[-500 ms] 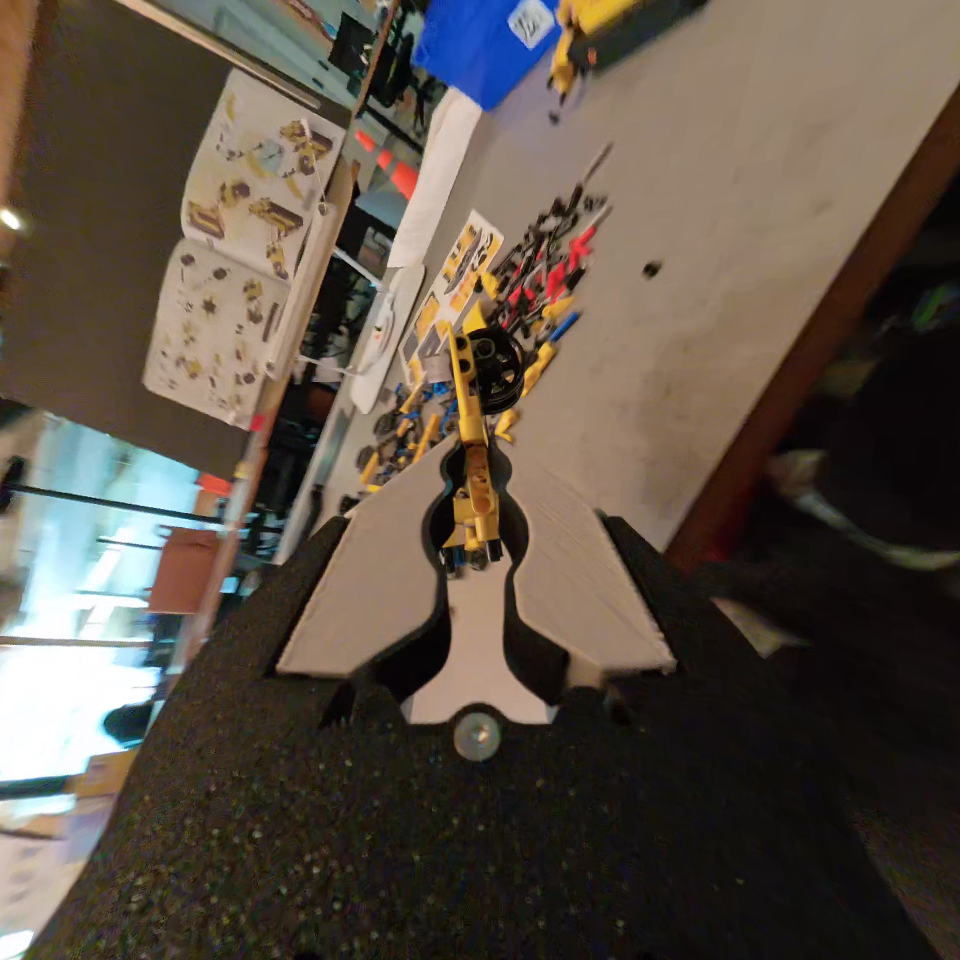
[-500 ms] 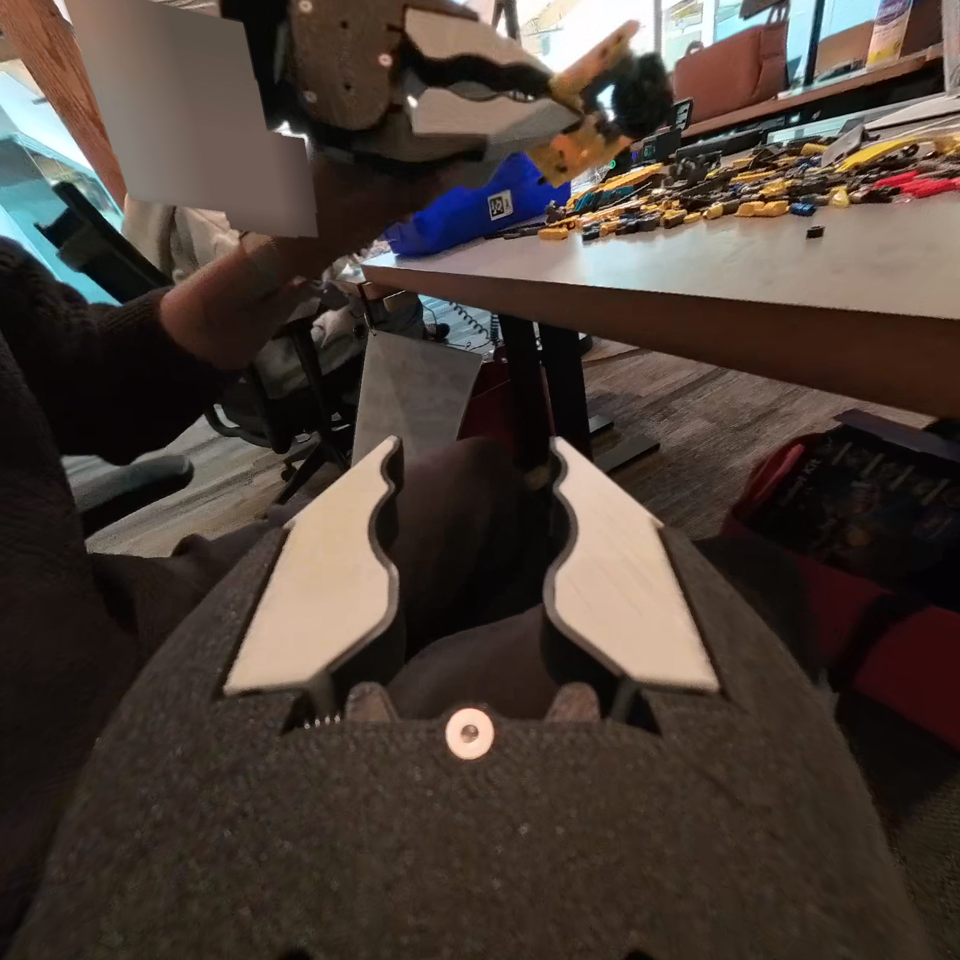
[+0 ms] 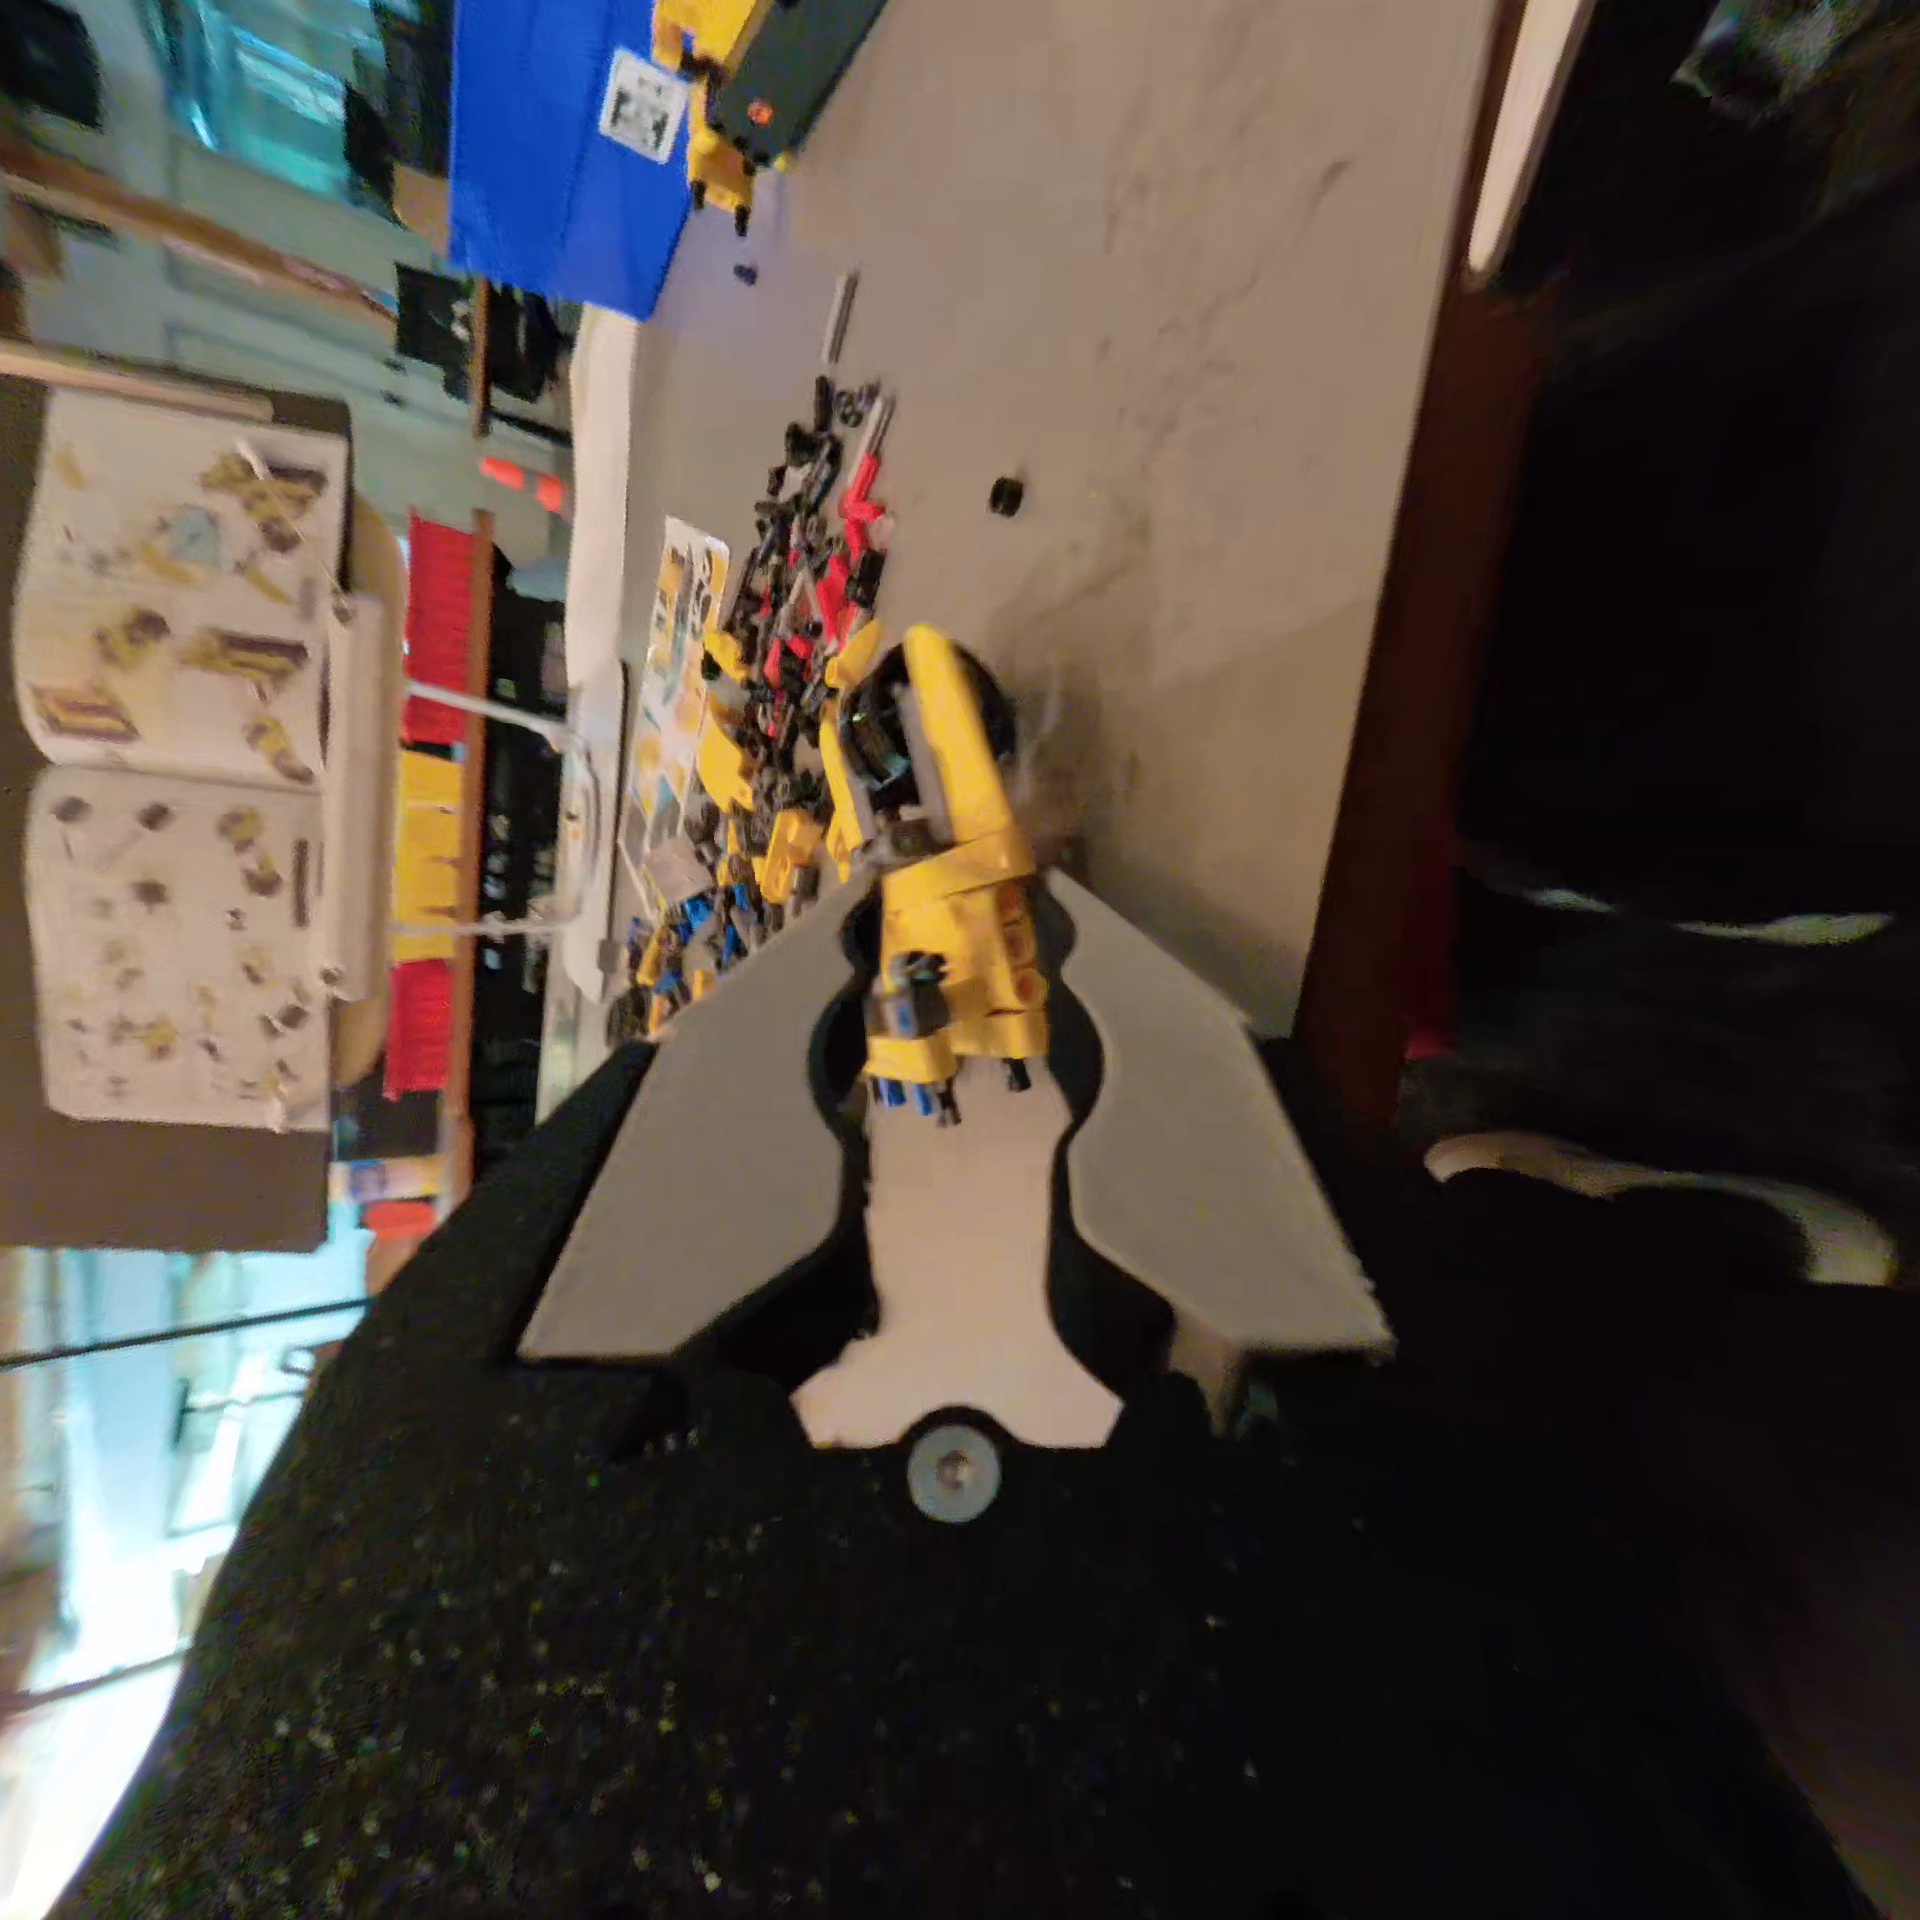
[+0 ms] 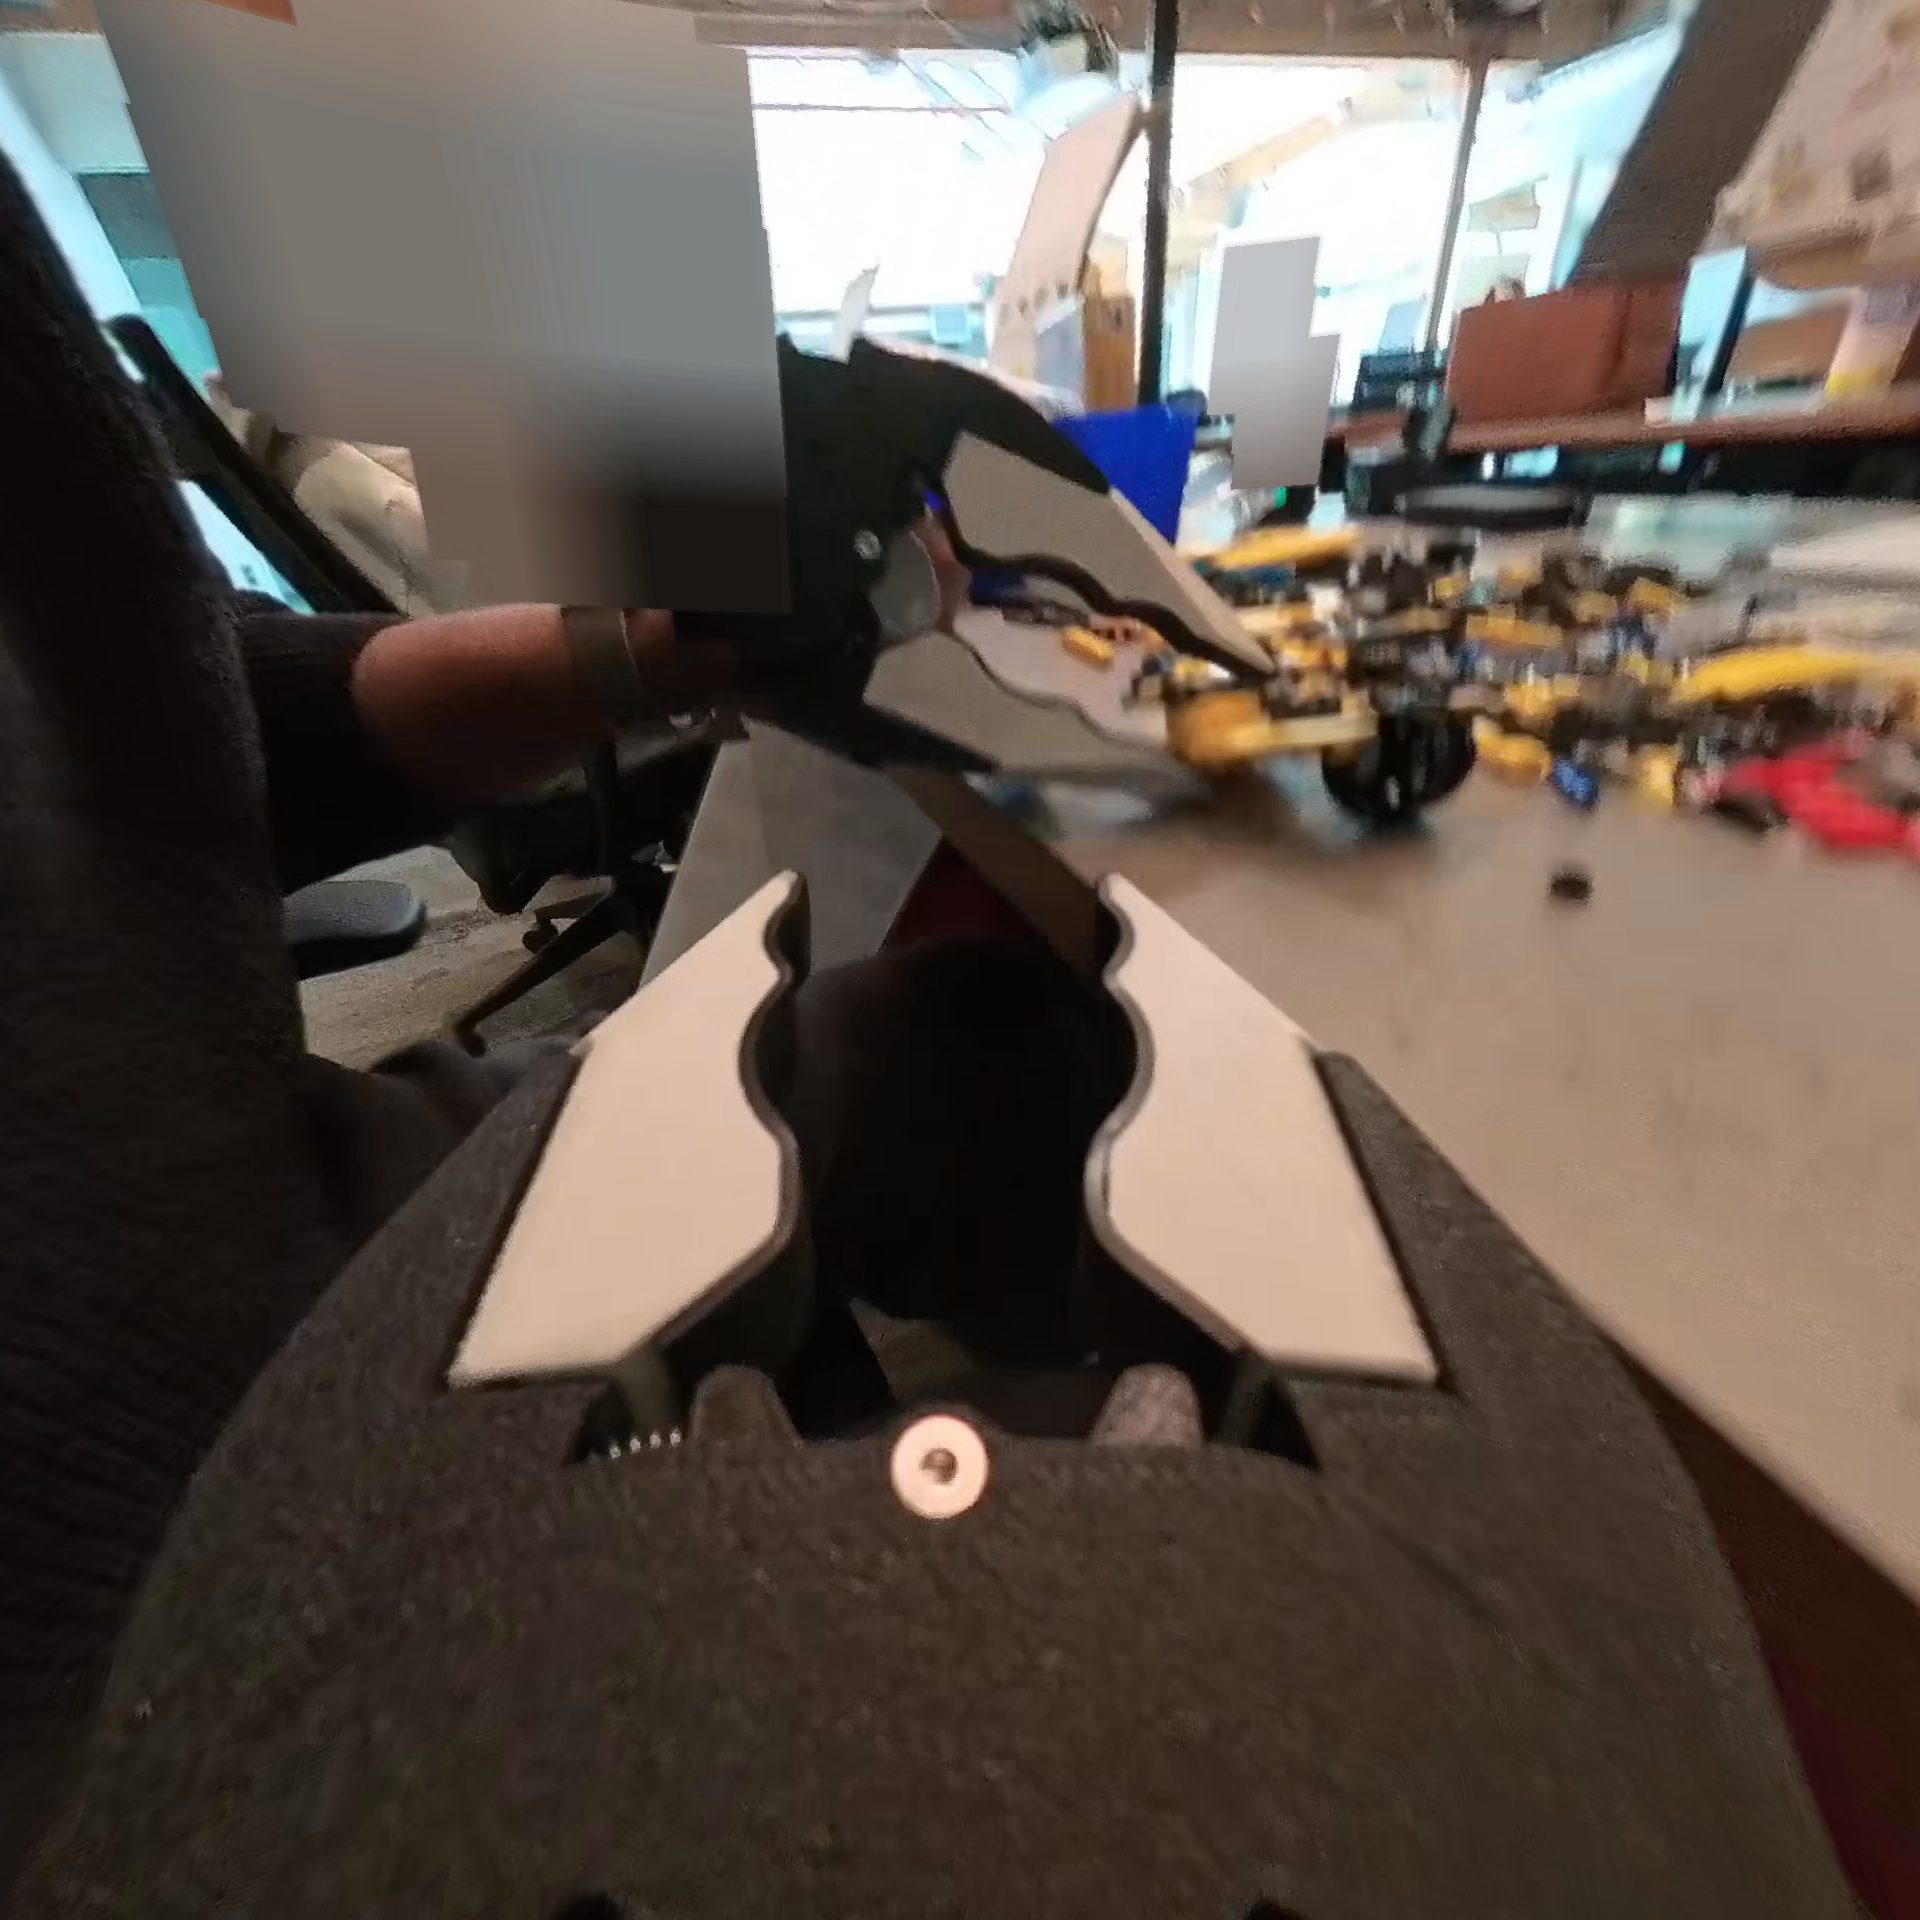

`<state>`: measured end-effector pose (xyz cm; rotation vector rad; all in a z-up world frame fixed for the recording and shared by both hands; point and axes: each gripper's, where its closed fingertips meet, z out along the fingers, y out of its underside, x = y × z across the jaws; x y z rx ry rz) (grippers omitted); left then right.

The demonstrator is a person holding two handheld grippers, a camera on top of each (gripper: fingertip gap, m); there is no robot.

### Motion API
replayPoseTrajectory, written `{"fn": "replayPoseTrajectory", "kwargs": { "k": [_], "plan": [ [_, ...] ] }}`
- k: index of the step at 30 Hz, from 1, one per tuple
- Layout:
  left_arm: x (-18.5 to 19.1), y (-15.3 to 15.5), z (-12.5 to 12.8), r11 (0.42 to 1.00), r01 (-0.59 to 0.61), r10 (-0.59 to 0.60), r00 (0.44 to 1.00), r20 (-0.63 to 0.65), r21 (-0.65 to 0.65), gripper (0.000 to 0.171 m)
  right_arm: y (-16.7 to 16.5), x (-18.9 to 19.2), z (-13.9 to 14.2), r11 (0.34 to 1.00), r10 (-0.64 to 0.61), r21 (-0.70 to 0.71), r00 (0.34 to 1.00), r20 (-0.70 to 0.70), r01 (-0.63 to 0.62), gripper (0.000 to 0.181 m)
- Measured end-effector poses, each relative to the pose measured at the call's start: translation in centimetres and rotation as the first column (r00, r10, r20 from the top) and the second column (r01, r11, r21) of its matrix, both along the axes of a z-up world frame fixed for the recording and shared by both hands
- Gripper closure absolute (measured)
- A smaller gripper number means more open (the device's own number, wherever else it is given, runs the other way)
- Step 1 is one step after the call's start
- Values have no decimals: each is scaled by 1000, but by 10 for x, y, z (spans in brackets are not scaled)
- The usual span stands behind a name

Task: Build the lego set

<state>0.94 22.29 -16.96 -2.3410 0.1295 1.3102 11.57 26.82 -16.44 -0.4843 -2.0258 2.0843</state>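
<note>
The left gripper is clamped by its pale grey fingers on a yellow plastic brick-built assembly with a black wheel, which is held low over the grey tabletop, its wheel at or just above the surface. The right gripper is seen with its fingers spread apart and empty near the tabletop's edge. A scattered pile of loose yellow, black, red and blue plastic bricks is spread beyond the assembly, with an open instruction booklet propped behind it.
</note>
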Motion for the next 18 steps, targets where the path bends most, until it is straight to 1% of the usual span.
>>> {"fn": "replayPoseTrajectory", "kwargs": {
  "k": [1, 2, 6, 9, 12, 15, 18],
  "plan": [
    [-1, -4, 3, 999, -25, 24, 999, 23, 32, 132, -4, 0, 11, 1000, 11, -9, 999, -41, -12, 129],
    [1, -8, 5, 998, -35, 32, 998, 53, 59, 128, -8, 0, 19, 999, 23, -22, 997, -68, -24, 129],
    [13, -20, 22, 971, -56, 29, 993, 116, 234, 127, -18, -6, 41, 993, 65, -99, 996, -68, -71, 129],
    [18, -31, 25, 933, -89, 26, 983, 180, 349, 127, -21, -11, 52, 989, 57, -132, 996, -74, -66, 129],
    [21, -39, 27, 874, -119, -11, 964, 264, 470, 127, -23, -13, 57, 996, 20, -86, 992, -121, -30, 129],
    [23, -40, 28, 789, -166, -86, 923, 374, 591, 126, -22, -18, 63, 999, -47, -25, 983, -178, 43, 129],
    [18, -43, 37, 721, -220, -102, 905, 414, 657, 126, -17, -32, 80, 990, -128, 32, 959, -253, 141, 129]
  ]
}}
